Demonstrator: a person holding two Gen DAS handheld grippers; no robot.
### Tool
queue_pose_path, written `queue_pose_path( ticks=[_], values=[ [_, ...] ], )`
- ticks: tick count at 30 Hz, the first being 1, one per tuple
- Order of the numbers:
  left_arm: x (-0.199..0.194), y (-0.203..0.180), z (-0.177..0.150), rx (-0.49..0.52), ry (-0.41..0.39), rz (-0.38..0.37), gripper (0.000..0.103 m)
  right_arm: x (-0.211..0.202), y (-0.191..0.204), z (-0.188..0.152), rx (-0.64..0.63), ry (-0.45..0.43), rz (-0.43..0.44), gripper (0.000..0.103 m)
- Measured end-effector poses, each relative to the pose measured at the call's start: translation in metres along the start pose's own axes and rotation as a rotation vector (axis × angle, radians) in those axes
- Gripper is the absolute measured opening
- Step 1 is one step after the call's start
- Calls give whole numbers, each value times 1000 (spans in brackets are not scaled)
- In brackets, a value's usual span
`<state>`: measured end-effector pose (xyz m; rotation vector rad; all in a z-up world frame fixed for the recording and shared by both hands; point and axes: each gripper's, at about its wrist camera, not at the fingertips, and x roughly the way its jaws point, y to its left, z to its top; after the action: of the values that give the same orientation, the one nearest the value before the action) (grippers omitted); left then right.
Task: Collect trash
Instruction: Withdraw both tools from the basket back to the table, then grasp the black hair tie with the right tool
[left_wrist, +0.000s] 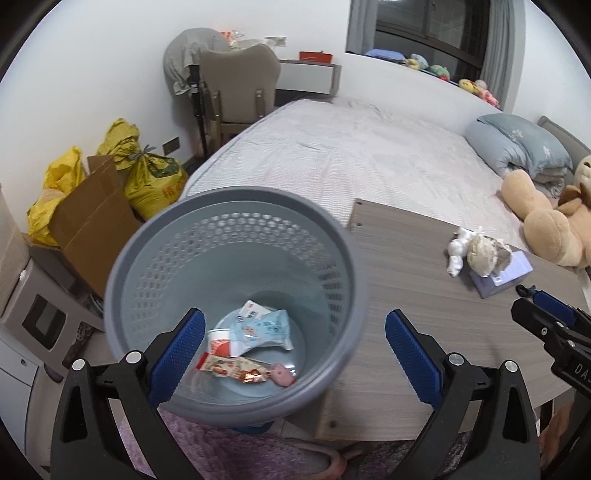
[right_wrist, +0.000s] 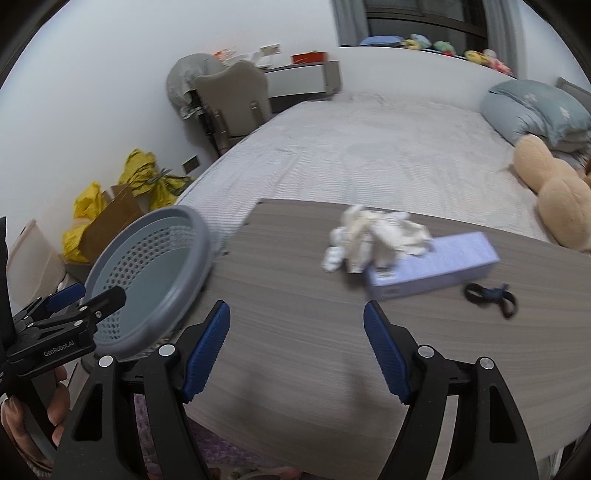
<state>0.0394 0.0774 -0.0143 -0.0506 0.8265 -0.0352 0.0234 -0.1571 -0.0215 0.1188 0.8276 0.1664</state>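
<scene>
Left wrist view: the left gripper (left_wrist: 293, 354) hangs with its jaws spread wide and empty above a grey perforated waste bin (left_wrist: 236, 206) standing beside the wooden desk (left_wrist: 406, 302), with snack wrappers (left_wrist: 258, 328) and a small paper cup (left_wrist: 218, 341) lying at its bottom. From the right wrist view, the right gripper (right_wrist: 297, 350) hovers over the desk, jaws well apart and holding nothing. Ahead of it, crumpled white tissue (right_wrist: 373, 236) lies against a pale purple box (right_wrist: 436, 266), with a black band (right_wrist: 489, 293) nearby and a bed (right_wrist: 369, 155) behind.
</scene>
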Motion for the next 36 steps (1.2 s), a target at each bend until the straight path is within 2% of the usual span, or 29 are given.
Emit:
queue_pose_path(
  ticks=[8, 17, 28, 36],
  values=[
    [4, -53, 10, 66, -8, -71, 96, -25, -73, -11, 123, -16, -108, 72],
    [19, -95, 21, 110, 9, -111, 96, -24, -126, -15, 199, -1, -172, 72],
    [43, -133, 27, 152, 47, -131, 96, 9, -170, -14, 267, 27, -178, 72],
    [51, -149, 30, 179, 52, -125, 96, 39, -183, -7, 286, 63, -182, 72]
  ],
)
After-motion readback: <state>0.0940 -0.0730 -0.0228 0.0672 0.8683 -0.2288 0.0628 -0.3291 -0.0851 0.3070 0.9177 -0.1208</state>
